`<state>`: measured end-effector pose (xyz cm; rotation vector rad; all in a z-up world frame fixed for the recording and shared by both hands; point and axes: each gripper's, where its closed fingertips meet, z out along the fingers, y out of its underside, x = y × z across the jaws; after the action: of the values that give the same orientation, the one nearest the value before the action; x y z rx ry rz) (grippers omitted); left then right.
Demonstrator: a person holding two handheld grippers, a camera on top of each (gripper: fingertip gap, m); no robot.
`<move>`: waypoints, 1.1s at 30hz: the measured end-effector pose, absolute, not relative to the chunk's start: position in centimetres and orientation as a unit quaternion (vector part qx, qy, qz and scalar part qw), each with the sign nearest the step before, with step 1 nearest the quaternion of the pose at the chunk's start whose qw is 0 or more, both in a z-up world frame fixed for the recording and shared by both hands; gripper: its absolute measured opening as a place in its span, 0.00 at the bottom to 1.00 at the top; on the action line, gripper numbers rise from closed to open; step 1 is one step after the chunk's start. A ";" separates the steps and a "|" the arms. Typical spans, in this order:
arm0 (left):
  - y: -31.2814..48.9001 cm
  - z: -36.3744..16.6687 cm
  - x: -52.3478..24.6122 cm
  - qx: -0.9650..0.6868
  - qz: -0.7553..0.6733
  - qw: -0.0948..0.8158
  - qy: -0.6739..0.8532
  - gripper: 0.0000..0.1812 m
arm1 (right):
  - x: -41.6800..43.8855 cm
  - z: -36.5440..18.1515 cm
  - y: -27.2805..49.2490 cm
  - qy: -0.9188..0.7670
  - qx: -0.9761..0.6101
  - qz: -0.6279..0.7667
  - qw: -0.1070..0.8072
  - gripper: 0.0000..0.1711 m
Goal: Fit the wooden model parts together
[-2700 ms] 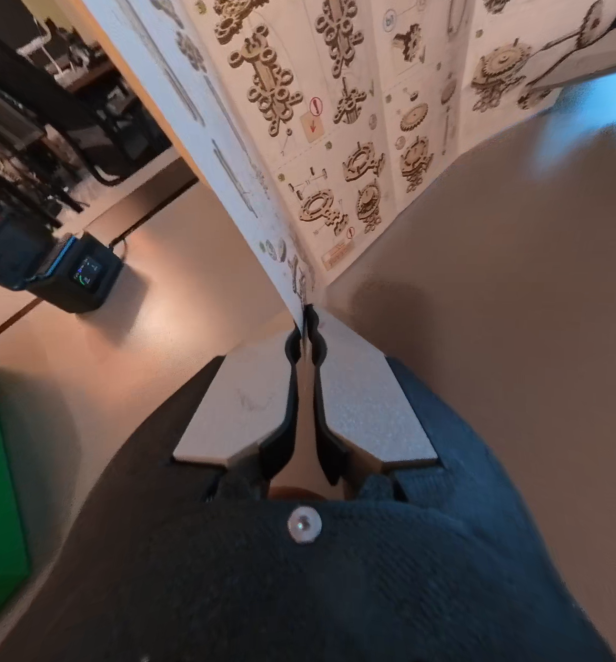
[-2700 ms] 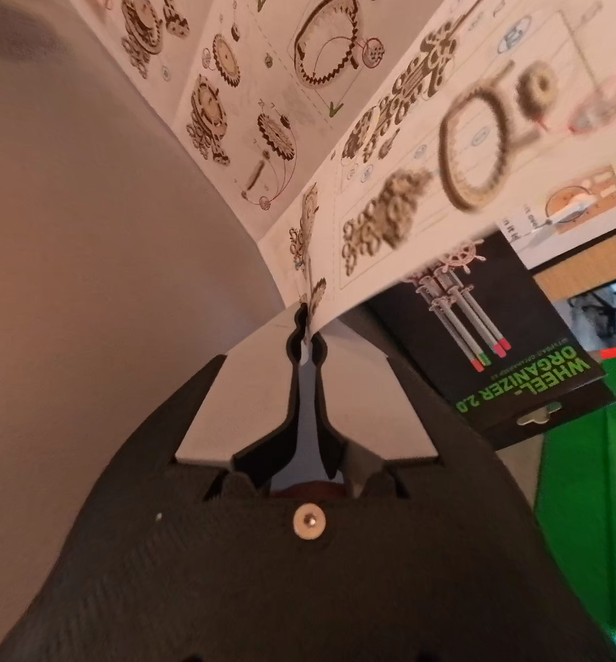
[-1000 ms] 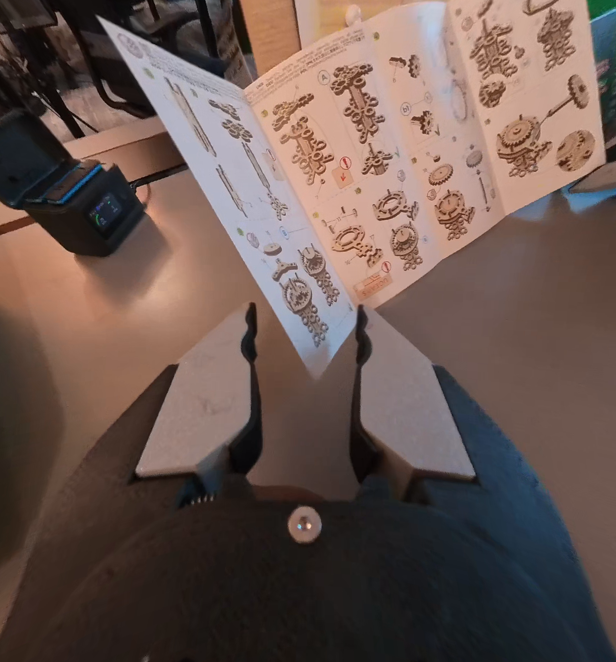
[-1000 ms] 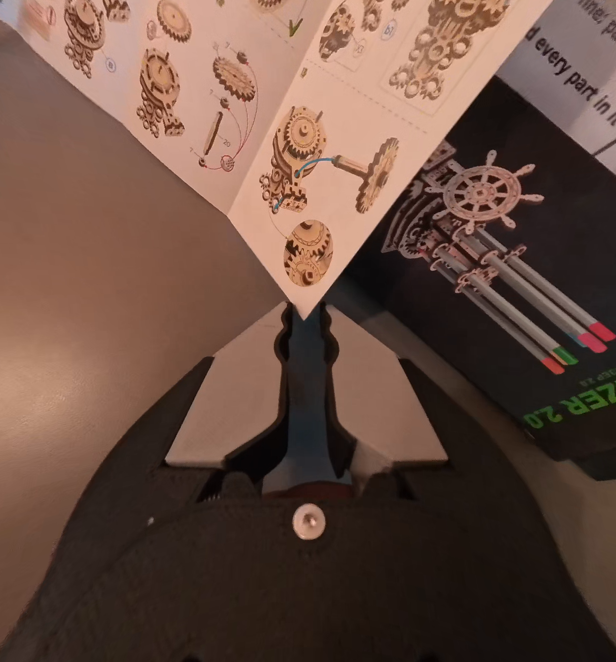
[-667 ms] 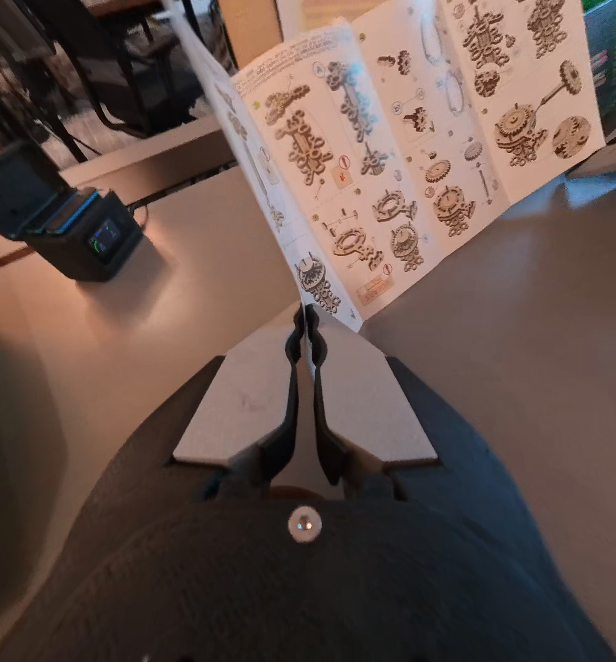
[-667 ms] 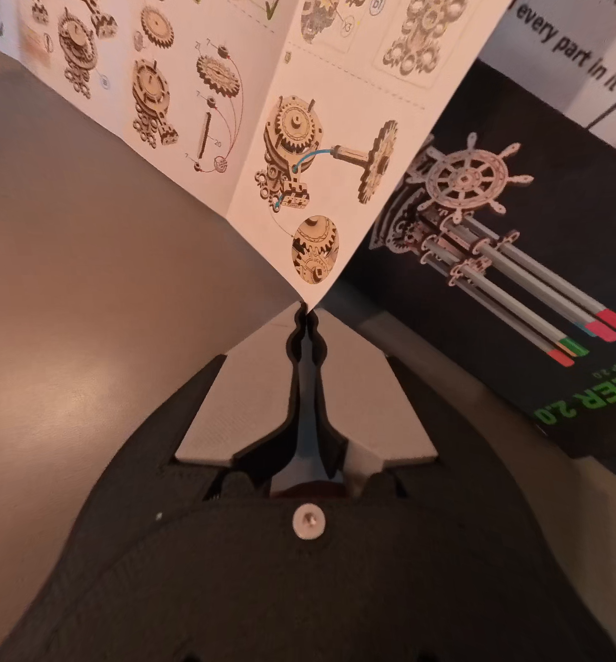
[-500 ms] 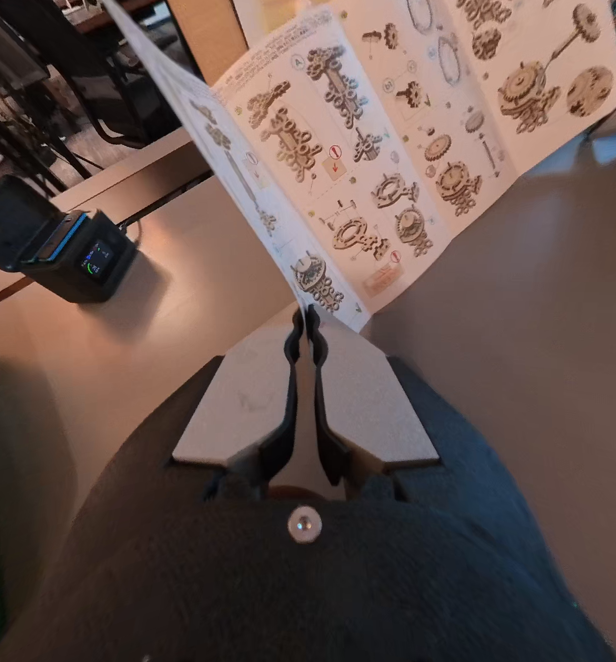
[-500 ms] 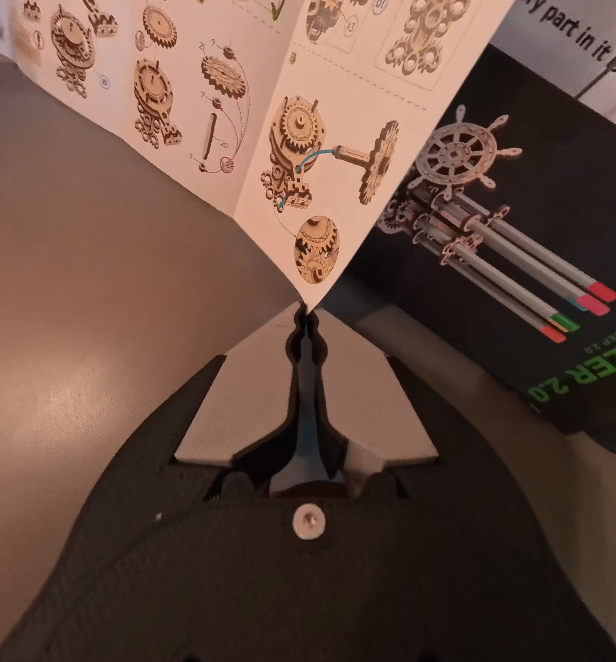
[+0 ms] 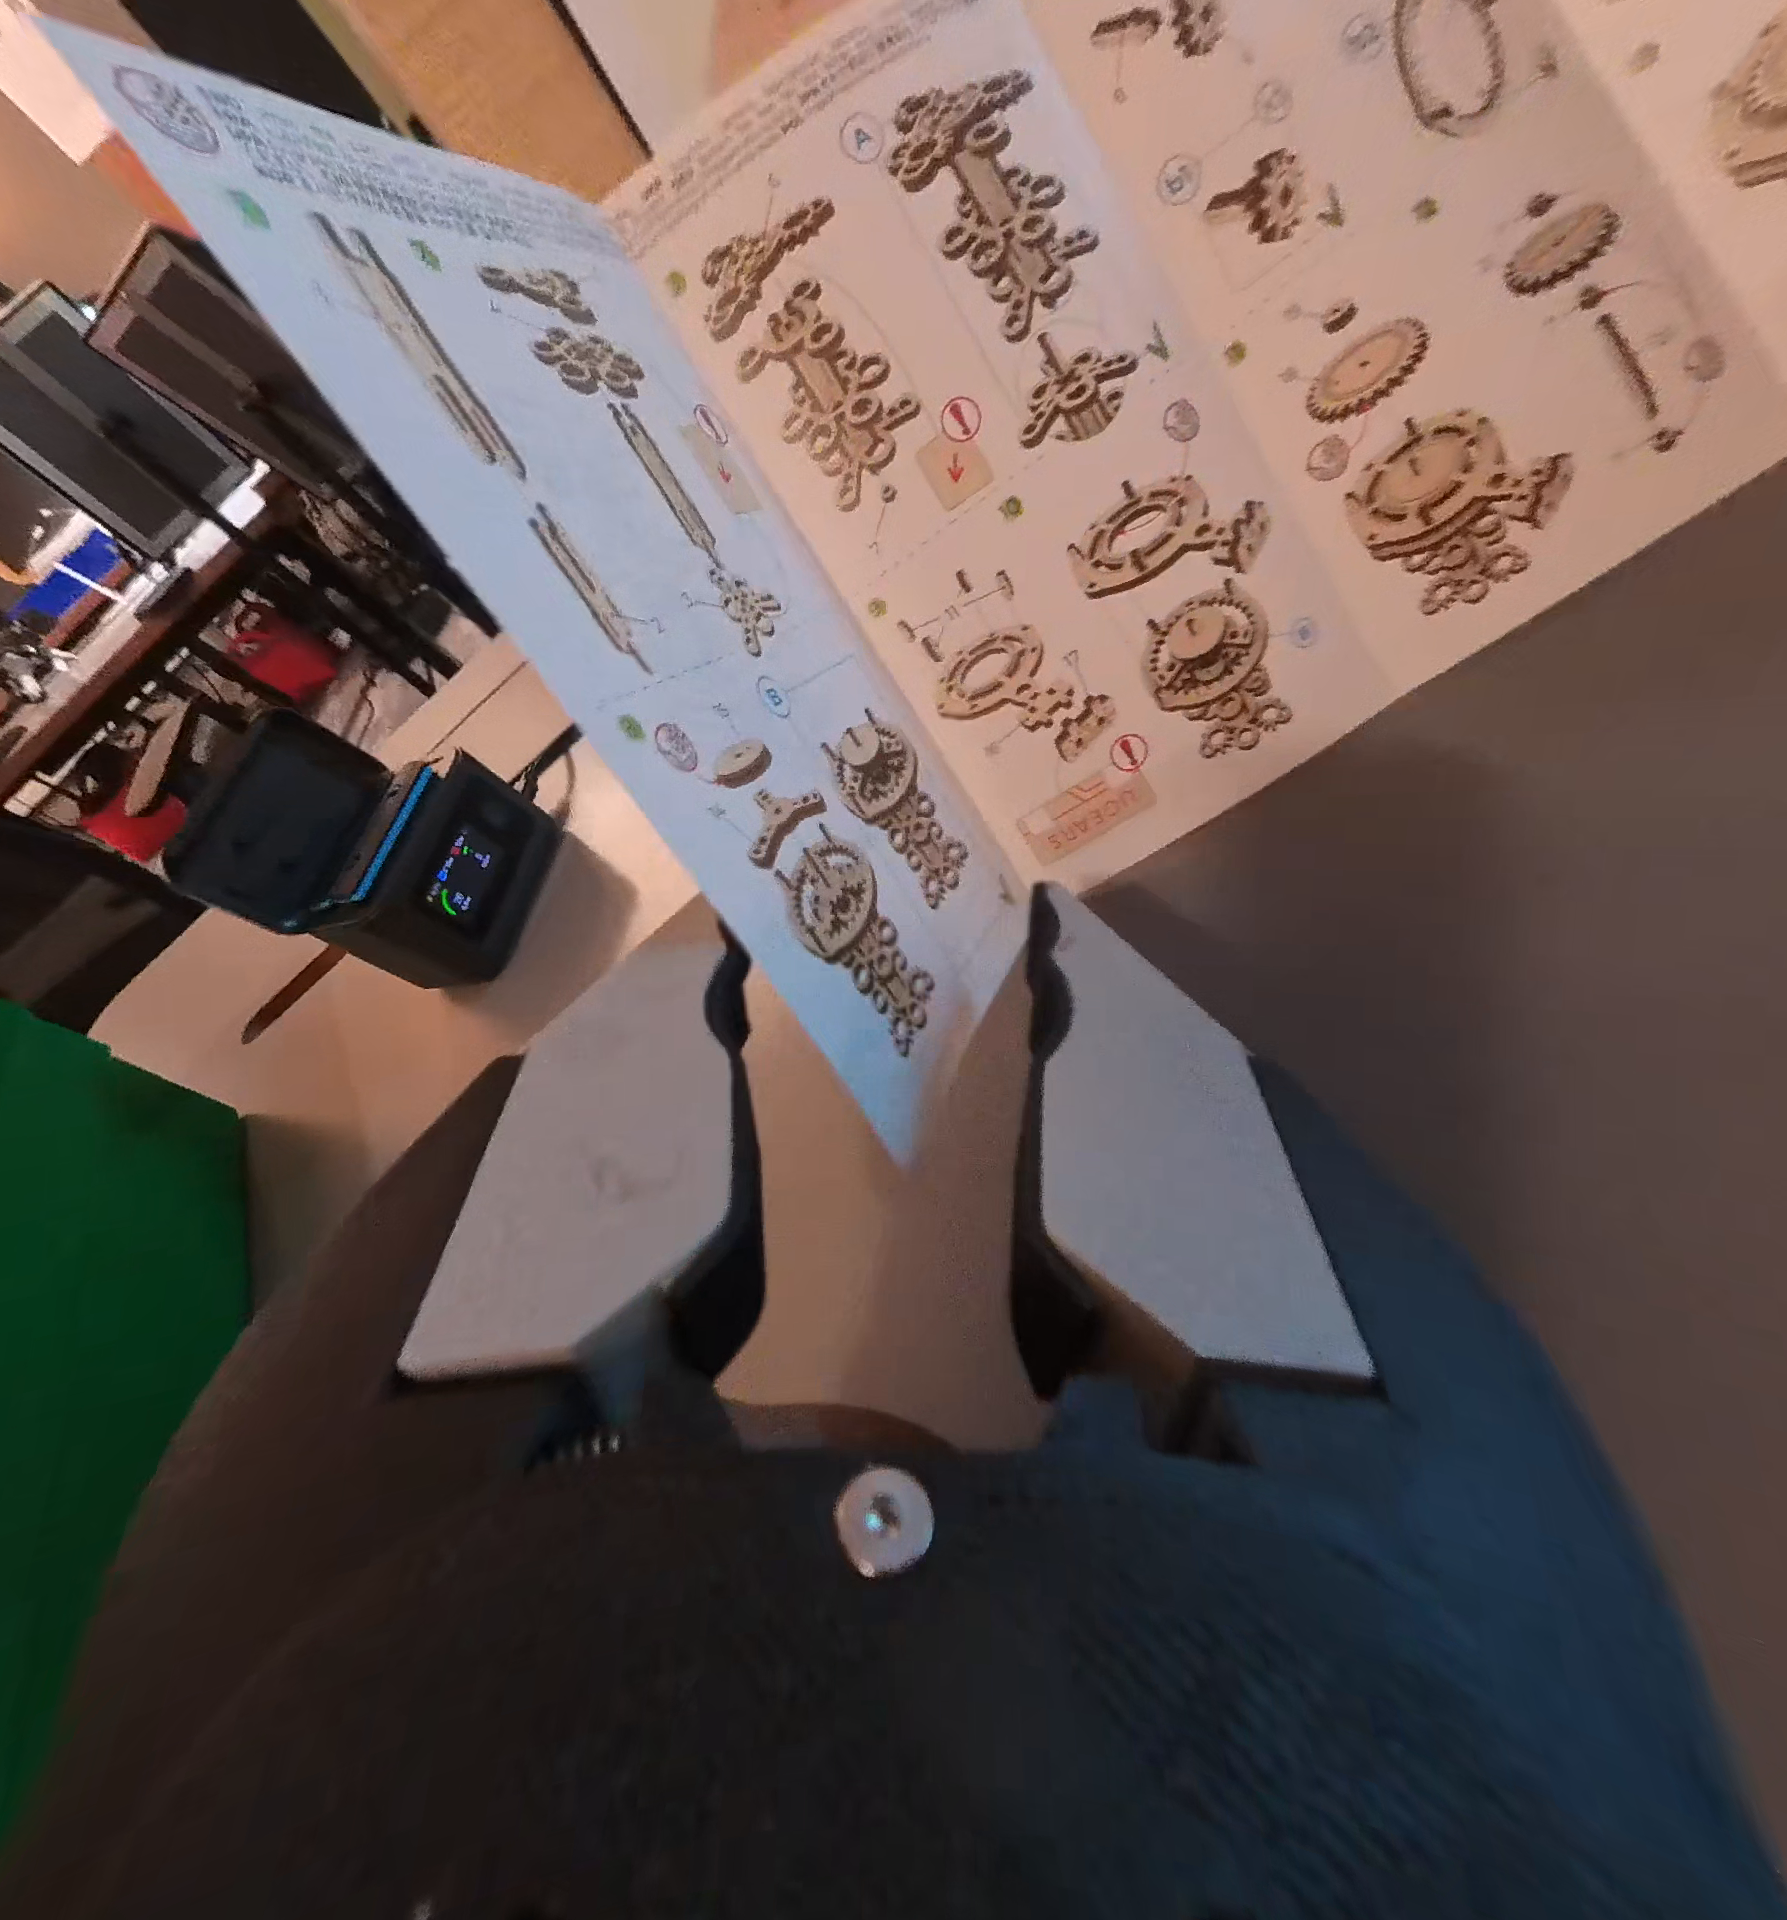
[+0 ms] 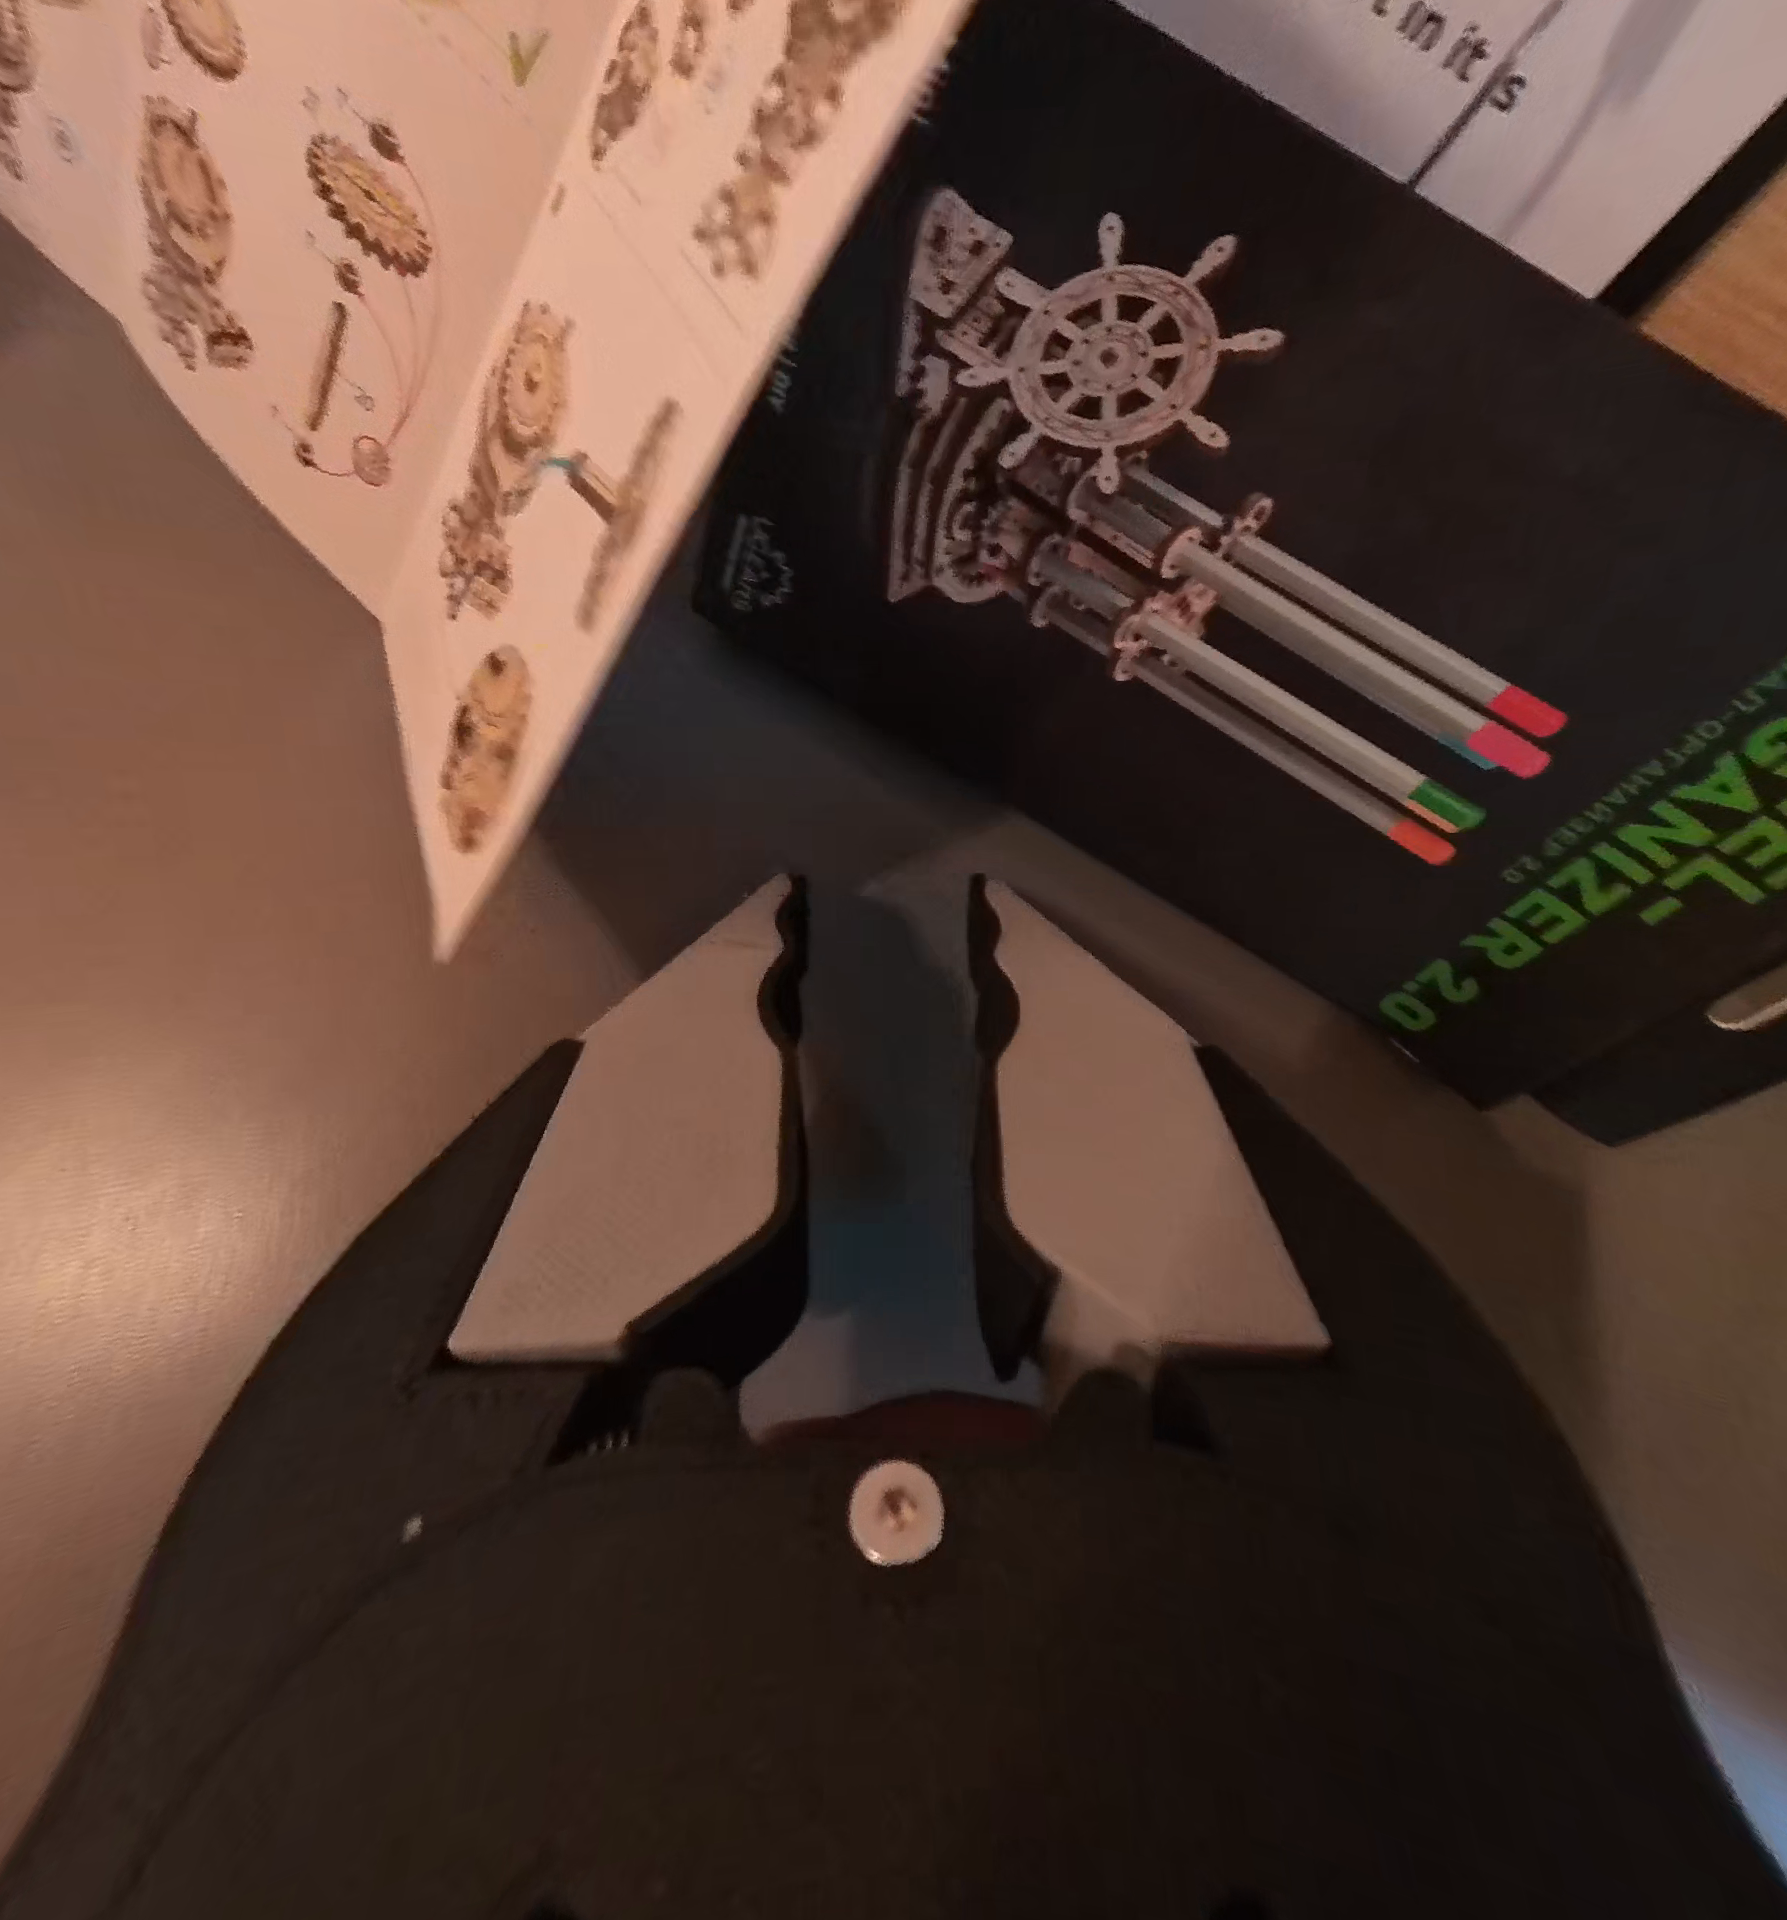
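Note:
A folded paper instruction sheet (image 9: 972, 416) with drawings of wooden model parts stands open above the table. Its lower left corner hangs between the fingers of my left gripper (image 9: 884, 945), which is open and does not pinch it. In the right wrist view the sheet (image 10: 515, 312) hangs up and to the left of my right gripper (image 10: 887, 899), which is open and empty. The sheet's bottom corner is clear of the right fingers. No loose wooden parts are in view.
A black kit box (image 10: 1232, 779) with a picture of a wheel-shaped model lies on the table just beyond the right gripper. A small black case with a lit screen (image 9: 390, 862) sits at the table's far left. A green object (image 9: 68, 1299) is at the left edge. The table (image 9: 1543, 935) is brownish grey. Tip to tip, the grippers are about 30 centimeters apart.
Both grippers were shut on the sheet's lower corners half a second ago and have opened. The sheet's right corner has swung left, away from the right gripper. The left view tilted upward.

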<state>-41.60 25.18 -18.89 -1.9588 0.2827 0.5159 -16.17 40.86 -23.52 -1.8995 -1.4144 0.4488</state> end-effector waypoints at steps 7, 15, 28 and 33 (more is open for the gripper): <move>22.6 -17.4 -41.8 -0.808 0.153 0.565 0.059 0.40 | -14.7 -19.7 42.1 -0.492 -0.739 0.226 0.401 0.17; 21.7 -16.5 -43.8 -0.797 0.060 0.600 -0.032 0.34 | -17.3 -19.3 38.8 -0.481 -0.720 0.376 0.331 0.26; 24.1 -17.1 -42.0 -0.809 0.016 0.587 0.029 0.00 | -19.7 -20.4 39.2 -0.550 -0.676 0.318 0.373 0.00; 24.2 -16.5 -42.5 -0.797 0.038 0.602 0.024 0.00 | -19.7 -20.2 40.0 -0.549 -0.670 0.288 0.408 0.00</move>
<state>-42.46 24.16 -16.53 -1.8465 0.0558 0.0874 -19.66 40.00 -20.15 -1.6896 -1.3830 0.7266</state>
